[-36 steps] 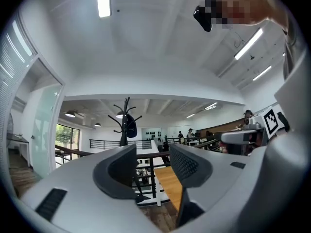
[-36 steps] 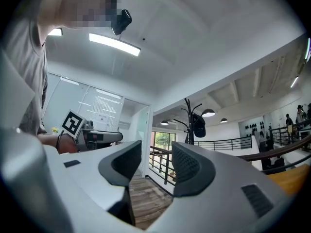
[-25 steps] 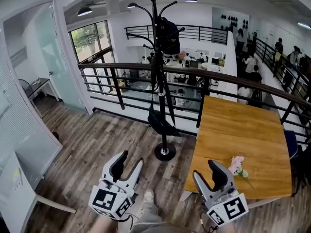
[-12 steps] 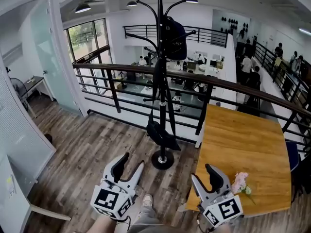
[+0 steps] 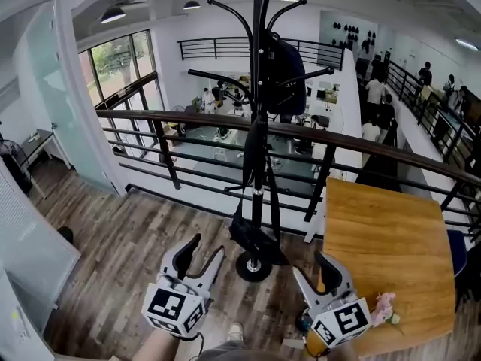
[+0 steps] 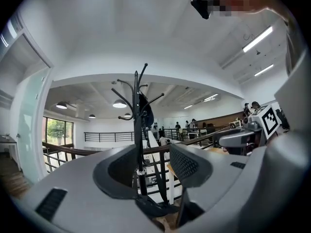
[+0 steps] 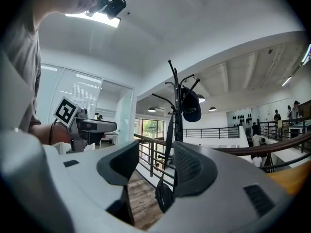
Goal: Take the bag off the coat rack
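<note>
Since a second ago the tall black metal coat rack [image 5: 257, 138] has come nearer and looms larger in the head view. Its round base [image 5: 252, 266] now sits just ahead of the two grippers, and the square wooden table [image 5: 391, 235] has slid toward the right edge.

The left gripper [image 5: 206, 247] is held low at the bottom of that view, its jaws apart with nothing between them. Its own view shows only the rack's pole and the bag's strap, farther off, through the gap. The right gripper [image 5: 311, 266] is beside it at about the same height, by the table's near corner, with its jaws likewise spread and empty. Neither gripper touches the rack.

The small black pouch-like bag [image 5: 255, 239] hangs low on the rack from a long dark strap [image 5: 273, 201] that runs up along the pole toward the hooks. The pouch lies close against the pole, just above the base. A bulkier black item [image 5: 284, 62] hangs high among the curved hooks.

A small bunch of pink flowers [image 5: 385, 307] lies on the table just beside the right gripper. Behind the rack runs a dark metal railing with a wooden top rail [image 5: 173, 116], and beyond it an open office floor lies below. The grey-brown plank floor [image 5: 120, 235] spreads out to the left.
</note>
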A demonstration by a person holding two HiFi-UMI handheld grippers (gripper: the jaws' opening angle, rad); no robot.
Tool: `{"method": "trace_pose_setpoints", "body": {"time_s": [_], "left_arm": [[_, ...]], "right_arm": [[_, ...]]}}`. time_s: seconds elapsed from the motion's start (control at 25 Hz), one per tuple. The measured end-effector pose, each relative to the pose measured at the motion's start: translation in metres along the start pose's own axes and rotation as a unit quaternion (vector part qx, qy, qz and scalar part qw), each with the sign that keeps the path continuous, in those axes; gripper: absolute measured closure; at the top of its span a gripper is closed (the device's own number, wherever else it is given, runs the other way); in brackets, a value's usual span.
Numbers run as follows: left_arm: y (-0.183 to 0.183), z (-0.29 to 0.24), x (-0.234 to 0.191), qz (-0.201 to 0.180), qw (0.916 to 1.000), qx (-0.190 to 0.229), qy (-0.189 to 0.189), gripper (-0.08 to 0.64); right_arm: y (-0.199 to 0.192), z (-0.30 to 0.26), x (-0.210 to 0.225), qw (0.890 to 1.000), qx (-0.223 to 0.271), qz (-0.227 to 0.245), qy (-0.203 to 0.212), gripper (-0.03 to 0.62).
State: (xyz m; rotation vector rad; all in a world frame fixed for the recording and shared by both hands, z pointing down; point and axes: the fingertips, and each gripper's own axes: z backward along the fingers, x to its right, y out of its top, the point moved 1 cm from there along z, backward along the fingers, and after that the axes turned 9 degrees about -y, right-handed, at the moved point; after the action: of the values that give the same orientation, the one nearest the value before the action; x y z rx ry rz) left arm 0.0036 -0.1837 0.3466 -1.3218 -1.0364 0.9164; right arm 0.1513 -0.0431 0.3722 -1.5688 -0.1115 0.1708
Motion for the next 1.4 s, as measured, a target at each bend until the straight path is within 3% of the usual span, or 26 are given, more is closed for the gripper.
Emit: {"method": "trace_pose_setpoints", "body": {"time_s": [0.32, 0.56, 1.04, 1.4], "left_arm": [[-0.007, -0.065, -0.078, -0.007, 0.9993, -0.003, -0.037, 0.342], [-0.007, -0.110, -0.107, -0.023, 0.9976, -0.005, -0.066, 0.342], [-0.017, -0.182, -0.121, -0.017, 0.9943, -0.018, -0.103, 0.342], [-0.050, -0.222, -0.122, 0.009, 0.9947, -0.058, -0.085, 0.342]], "right_arm": [[0.001, -0.099, 0.003, 0.999, -0.012, 0.016, -0.025, 0.373], [-0.003, -0.156, 0.016, 0.999, -0.016, 0.020, -0.042, 0.373], [-0.018, -0.237, 0.042, 0.997, -0.029, 0.017, -0.063, 0.373], [-0.037, -0.281, 0.055, 0.998, -0.053, 0.021, -0.029, 0.373]]}}
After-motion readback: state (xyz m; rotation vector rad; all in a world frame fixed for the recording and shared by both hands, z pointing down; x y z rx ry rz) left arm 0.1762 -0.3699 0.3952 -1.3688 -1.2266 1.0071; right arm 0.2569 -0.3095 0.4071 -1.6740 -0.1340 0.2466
